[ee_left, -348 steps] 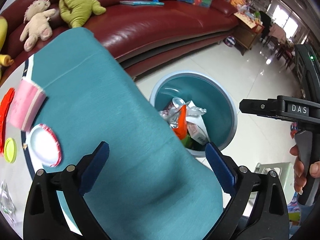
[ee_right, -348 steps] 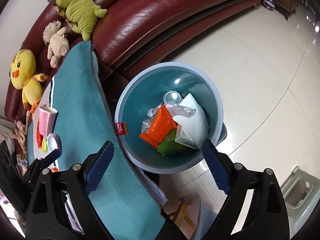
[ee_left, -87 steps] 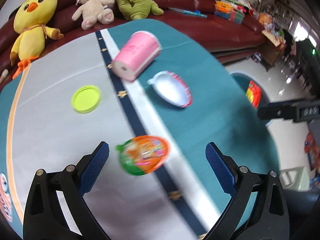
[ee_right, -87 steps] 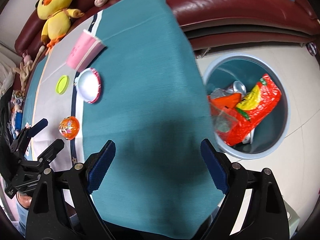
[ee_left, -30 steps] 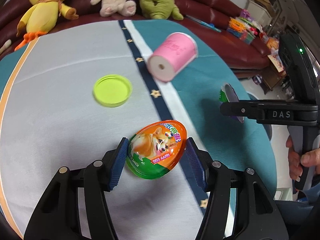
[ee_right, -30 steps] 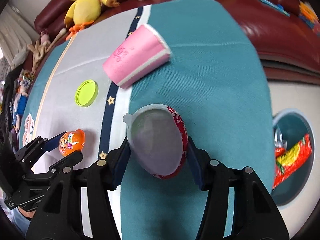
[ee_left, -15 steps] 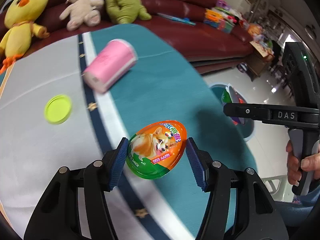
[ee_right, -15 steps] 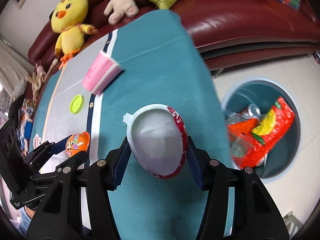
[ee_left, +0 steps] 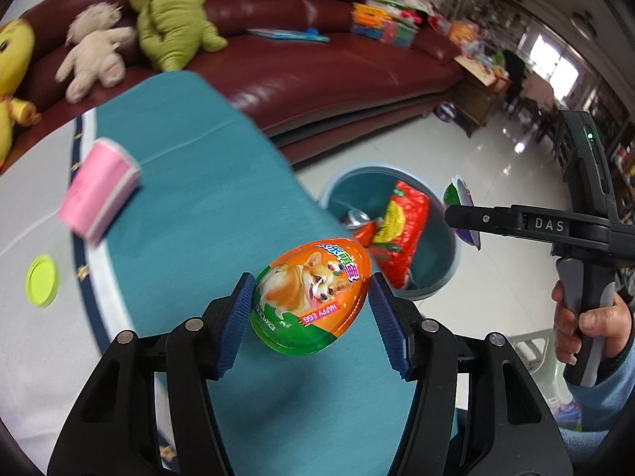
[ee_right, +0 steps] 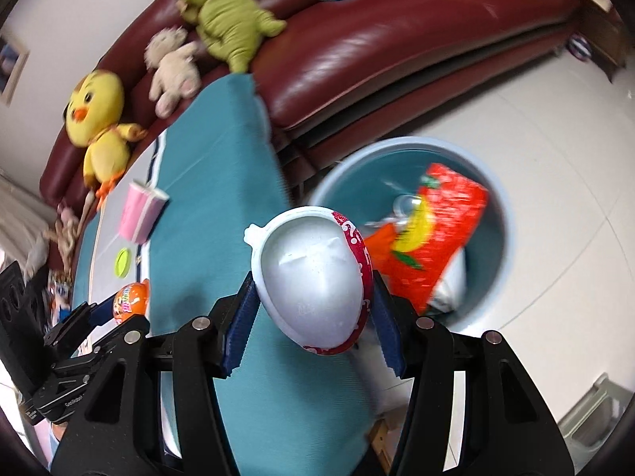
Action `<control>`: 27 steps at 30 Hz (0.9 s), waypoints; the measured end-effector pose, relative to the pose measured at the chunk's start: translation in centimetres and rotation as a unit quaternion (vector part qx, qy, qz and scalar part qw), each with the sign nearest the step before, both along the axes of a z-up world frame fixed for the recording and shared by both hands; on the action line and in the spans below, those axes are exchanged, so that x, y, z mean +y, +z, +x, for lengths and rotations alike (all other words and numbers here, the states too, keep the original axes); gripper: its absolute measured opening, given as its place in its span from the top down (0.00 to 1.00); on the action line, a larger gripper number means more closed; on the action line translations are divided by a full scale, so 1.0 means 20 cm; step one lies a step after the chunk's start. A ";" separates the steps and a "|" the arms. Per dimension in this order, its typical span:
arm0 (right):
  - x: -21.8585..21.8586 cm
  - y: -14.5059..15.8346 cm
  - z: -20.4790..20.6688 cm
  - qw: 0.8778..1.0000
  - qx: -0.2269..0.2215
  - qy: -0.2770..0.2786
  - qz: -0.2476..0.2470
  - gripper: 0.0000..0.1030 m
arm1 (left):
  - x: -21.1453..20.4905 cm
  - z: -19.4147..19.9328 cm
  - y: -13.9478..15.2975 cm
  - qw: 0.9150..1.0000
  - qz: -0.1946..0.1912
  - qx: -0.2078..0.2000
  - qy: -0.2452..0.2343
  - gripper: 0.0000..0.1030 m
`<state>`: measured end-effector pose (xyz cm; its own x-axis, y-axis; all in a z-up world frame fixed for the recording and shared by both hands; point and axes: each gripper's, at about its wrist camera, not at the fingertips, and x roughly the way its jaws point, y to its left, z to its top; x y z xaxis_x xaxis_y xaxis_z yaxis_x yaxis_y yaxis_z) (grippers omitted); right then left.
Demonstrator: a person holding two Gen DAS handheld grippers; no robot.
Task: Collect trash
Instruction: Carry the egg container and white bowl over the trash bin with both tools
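Your left gripper (ee_left: 310,309) clamped on orange egg (ee_left: 309,295), pads pressing both sides, egg lifted clear above teal cloth (ee_left: 206,198). Your right gripper (ee_right: 313,309) clamped on white shell half (ee_right: 313,277), hollow side facing camera, held over cloth edge just beside bin (ee_right: 504,214). Bin on floor next to table, red wrapper (ee_right: 440,222) inside. Pink cup (ee_left: 99,194) on its side on cloth; yellow-green lid (ee_left: 41,279) near it. Sofa (ee_left: 317,75) behind with plush toys.
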<state>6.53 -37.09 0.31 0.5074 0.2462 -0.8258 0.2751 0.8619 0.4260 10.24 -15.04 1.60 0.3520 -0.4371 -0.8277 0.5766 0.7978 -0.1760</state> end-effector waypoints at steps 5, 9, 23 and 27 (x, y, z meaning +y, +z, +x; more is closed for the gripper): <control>-0.18 -0.04 -0.07 1.000 -0.001 -0.025 0.011 0.49 | -0.24 -0.01 -0.02 0.999 0.020 0.002 -0.030 0.42; -0.26 -0.07 -0.09 0.999 -0.002 -0.030 0.018 0.49 | -0.37 0.00 -0.04 0.998 0.033 0.006 -0.044 0.42; -0.43 -0.12 -0.06 0.999 0.005 -0.035 0.029 0.49 | -0.64 0.09 -0.16 0.996 0.061 0.025 -0.062 0.41; -0.45 -0.14 -0.03 0.999 0.010 -0.035 0.030 0.49 | -0.67 0.13 -0.19 0.996 0.064 0.031 -0.062 0.41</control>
<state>5.90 -46.12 -2.59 0.5080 0.2605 -0.8210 0.3431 0.8130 0.4703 12.77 -28.47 -2.16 0.2481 -0.3625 -0.8983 0.6625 0.7400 -0.1157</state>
